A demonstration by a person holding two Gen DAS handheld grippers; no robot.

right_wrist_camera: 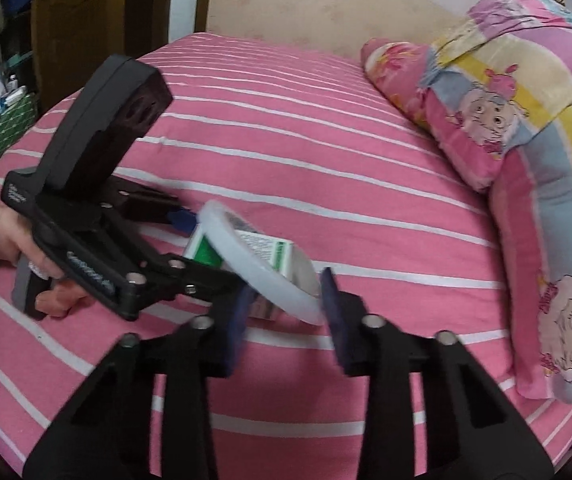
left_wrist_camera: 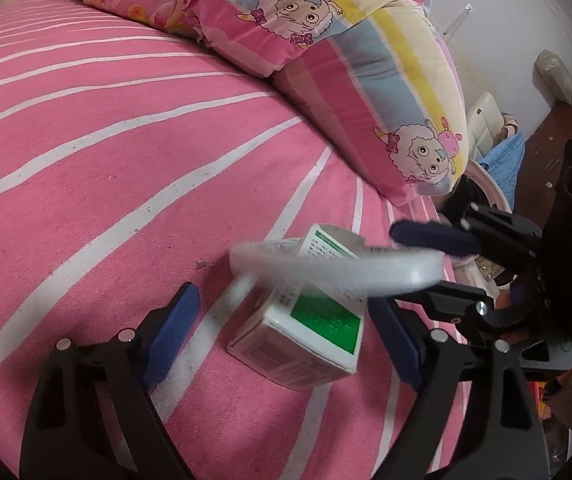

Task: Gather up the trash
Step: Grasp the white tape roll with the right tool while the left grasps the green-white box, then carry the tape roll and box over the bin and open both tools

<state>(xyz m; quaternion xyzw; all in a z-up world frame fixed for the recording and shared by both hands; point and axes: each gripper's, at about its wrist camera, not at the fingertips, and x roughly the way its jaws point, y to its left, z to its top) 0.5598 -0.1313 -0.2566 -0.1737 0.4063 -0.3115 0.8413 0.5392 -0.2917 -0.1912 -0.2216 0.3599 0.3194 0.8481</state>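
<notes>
A white and green carton [left_wrist_camera: 306,332] lies on the pink striped bed [left_wrist_camera: 86,208], between the open blue-padded fingers of my left gripper [left_wrist_camera: 286,332], not touching them. The carton also shows in the right wrist view [right_wrist_camera: 266,252]. A blurred white plastic lid [left_wrist_camera: 342,268] hangs above the carton. In the right wrist view the lid [right_wrist_camera: 262,272] sits between the fingers of my right gripper [right_wrist_camera: 286,316]. The jaws stand fairly wide, and the blur hides whether the pads touch it. The right gripper also shows in the left wrist view [left_wrist_camera: 414,268], the left gripper in the right wrist view [right_wrist_camera: 202,248].
A folded cartoon-sheep quilt [left_wrist_camera: 326,40] lies at the head of the bed, also in the right wrist view [right_wrist_camera: 526,140]. Beyond the bed's right edge stand a bin [left_wrist_camera: 486,188] and brown furniture [left_wrist_camera: 558,140]. A wooden door [right_wrist_camera: 78,20] is behind the bed.
</notes>
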